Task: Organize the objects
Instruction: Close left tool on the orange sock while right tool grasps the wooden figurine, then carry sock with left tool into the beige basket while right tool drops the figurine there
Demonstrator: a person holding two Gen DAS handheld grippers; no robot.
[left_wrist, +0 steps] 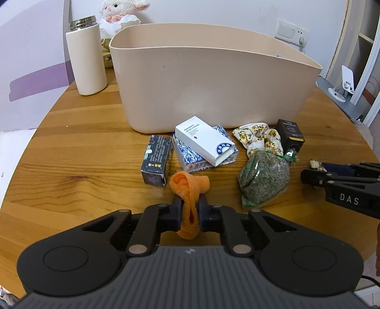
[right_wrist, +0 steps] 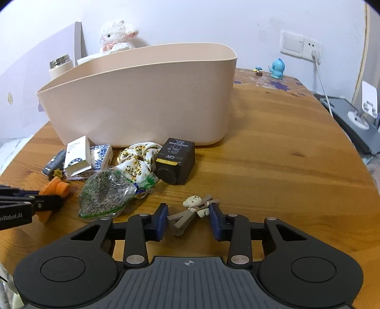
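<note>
My left gripper (left_wrist: 189, 203) is shut on an orange cloth (left_wrist: 188, 187), low over the wooden table (left_wrist: 83, 152); both also show in the right wrist view, the gripper (right_wrist: 51, 204) and the cloth (right_wrist: 55, 187). My right gripper (right_wrist: 188, 217) is open around a small bear clip (right_wrist: 193, 209) lying on the table, pads on either side, not touching; it also shows at the right of the left wrist view (left_wrist: 313, 174). A beige bin (left_wrist: 211, 78) stands behind a pile: white box (left_wrist: 204, 140), blue patterned box (left_wrist: 190, 156), dark box (left_wrist: 158, 160), floral cloth (left_wrist: 258, 139), herb bag (left_wrist: 263, 178), black box (left_wrist: 289, 134).
A white thermos (left_wrist: 86, 57) and a plush lamb (left_wrist: 118, 14) stand left of and behind the bin. A blue figurine (right_wrist: 276, 69), wall socket with cord (right_wrist: 315, 55) and a phone stand (right_wrist: 363, 111) are at the far right. The table's round edge curves on both sides.
</note>
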